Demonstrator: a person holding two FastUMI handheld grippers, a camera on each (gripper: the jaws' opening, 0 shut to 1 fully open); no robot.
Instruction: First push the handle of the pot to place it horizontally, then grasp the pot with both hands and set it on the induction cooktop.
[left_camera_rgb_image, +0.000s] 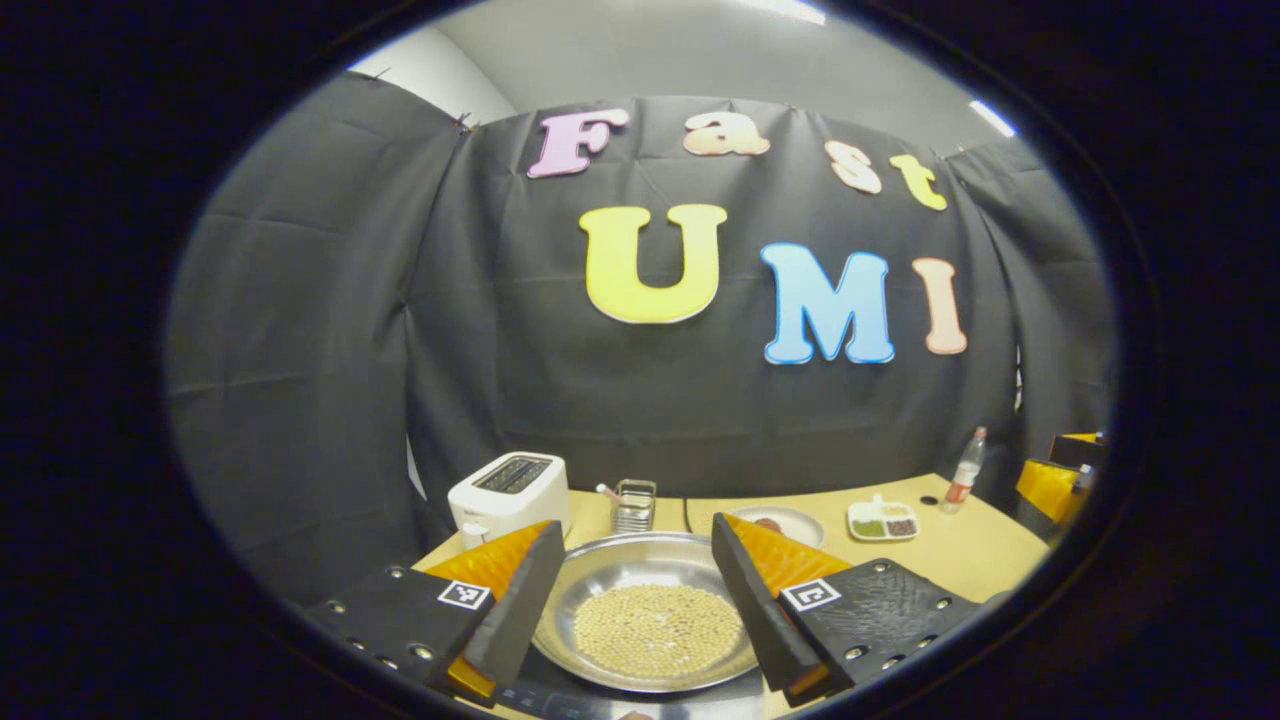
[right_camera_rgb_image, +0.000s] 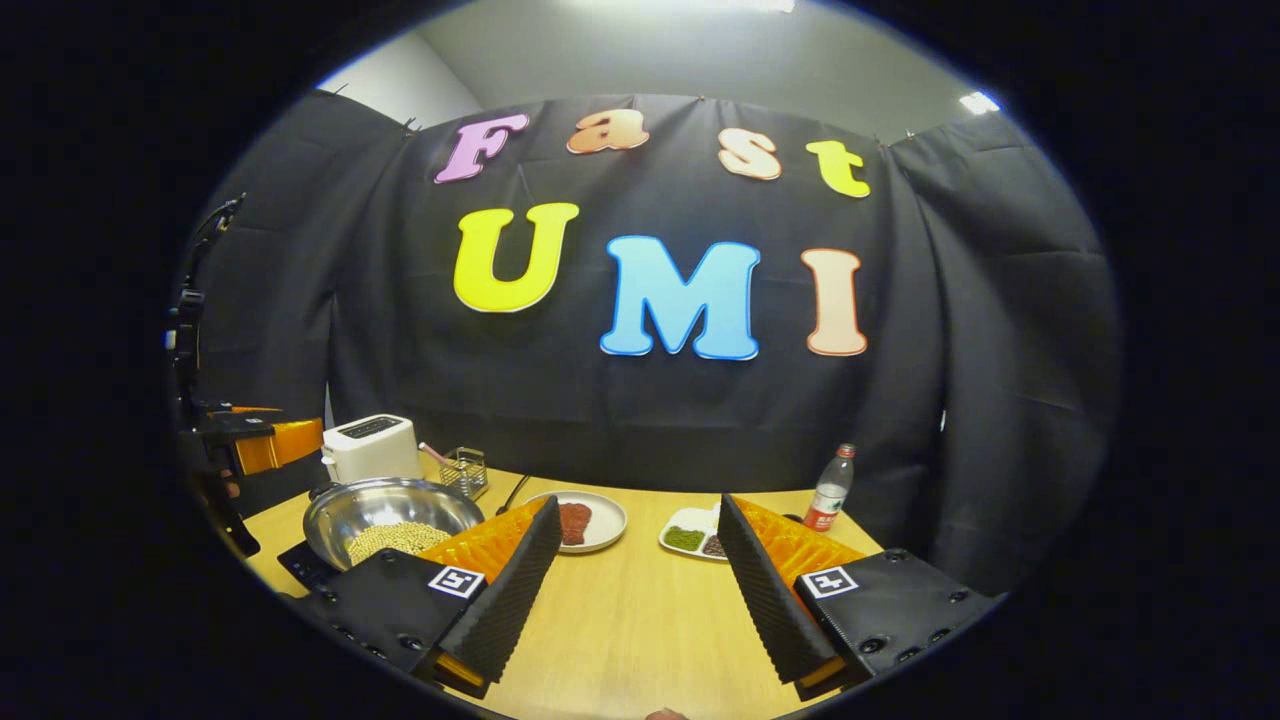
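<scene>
Both claws gape, gripping nothing: left gripper (left_camera_rgb_image: 640, 610) straddles the pot (left_camera_rgb_image: 650, 610) of beans, right gripper (right_camera_rgb_image: 640, 590) well right of it. Pot looks already on the induction cooktop (right_camera_rgb_image: 300, 565), so probably done.

pot (left_camera_rgb_image: 650, 610) near rim behind gripper fingers, induction cooktop (left_camera_rgb_image: 540, 697) mostly covered, divided dish (right_camera_rgb_image: 692, 538) contents unclear

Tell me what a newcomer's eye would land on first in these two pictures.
First, the shiny steel pot heaped with pale beans, sitting on the dark induction cooktop between the open fingers of the left gripper. Behind it stands a white toaster. In the right gripper view, the right gripper hovers open above the bare wooden table.
</scene>
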